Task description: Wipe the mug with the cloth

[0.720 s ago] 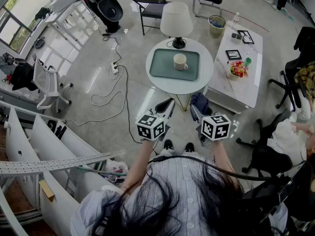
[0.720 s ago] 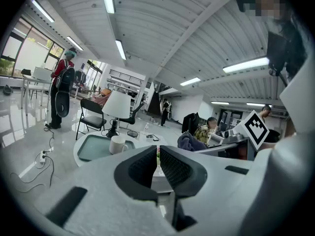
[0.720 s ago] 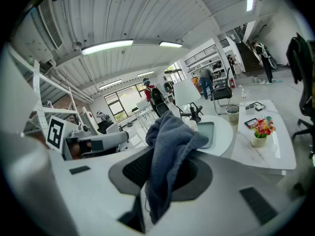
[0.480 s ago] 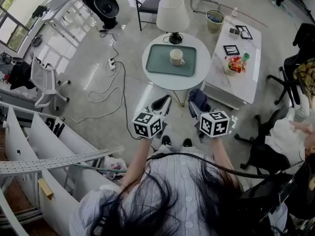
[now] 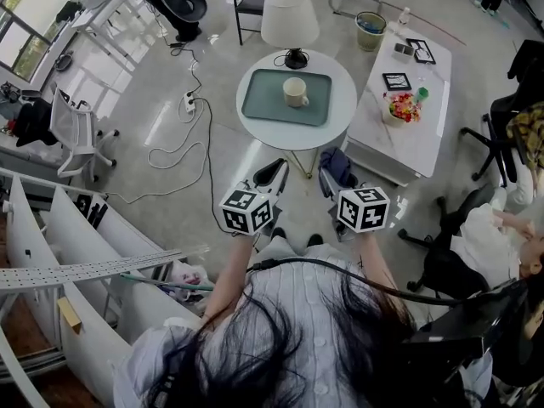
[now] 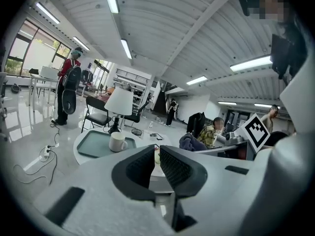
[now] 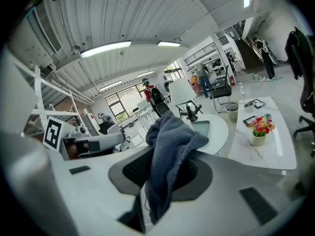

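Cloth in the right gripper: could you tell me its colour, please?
Dark blue-grey cloth, best in the right gripper view.

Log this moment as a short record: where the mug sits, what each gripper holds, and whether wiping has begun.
mug: upright on the green tray, on the round table, near the lamp
left gripper: shut, nothing between the jaws
right gripper: shut on the blue-grey cloth
position: both grippers short of the table, apart from the mug
wiping: not yet begun
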`<action>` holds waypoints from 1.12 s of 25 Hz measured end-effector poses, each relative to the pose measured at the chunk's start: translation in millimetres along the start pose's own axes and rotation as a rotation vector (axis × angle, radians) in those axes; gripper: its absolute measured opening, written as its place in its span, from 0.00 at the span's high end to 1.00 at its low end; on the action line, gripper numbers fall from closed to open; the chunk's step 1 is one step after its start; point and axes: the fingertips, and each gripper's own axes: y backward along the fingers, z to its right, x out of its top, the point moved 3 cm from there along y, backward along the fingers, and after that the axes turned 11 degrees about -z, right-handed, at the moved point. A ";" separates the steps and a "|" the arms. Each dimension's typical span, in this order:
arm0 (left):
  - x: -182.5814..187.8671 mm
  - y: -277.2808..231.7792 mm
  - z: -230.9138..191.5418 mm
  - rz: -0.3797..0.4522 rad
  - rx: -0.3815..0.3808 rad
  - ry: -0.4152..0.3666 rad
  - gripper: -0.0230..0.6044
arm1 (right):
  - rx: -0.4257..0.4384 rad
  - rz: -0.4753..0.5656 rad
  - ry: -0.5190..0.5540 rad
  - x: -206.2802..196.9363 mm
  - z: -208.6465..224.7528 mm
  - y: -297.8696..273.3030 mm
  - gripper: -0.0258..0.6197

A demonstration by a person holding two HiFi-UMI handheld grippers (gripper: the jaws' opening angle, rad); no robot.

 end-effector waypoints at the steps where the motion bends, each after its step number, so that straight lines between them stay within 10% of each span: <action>1: -1.0 -1.9 2.6 -0.001 0.003 0.002 0.91 | 0.005 -0.001 0.001 -0.4 2.4 1.0 0.82; 28: 34.2 -78.5 -65.1 -0.073 -0.039 0.005 0.91 | -0.010 -0.031 -0.065 57.4 55.5 -72.7 0.82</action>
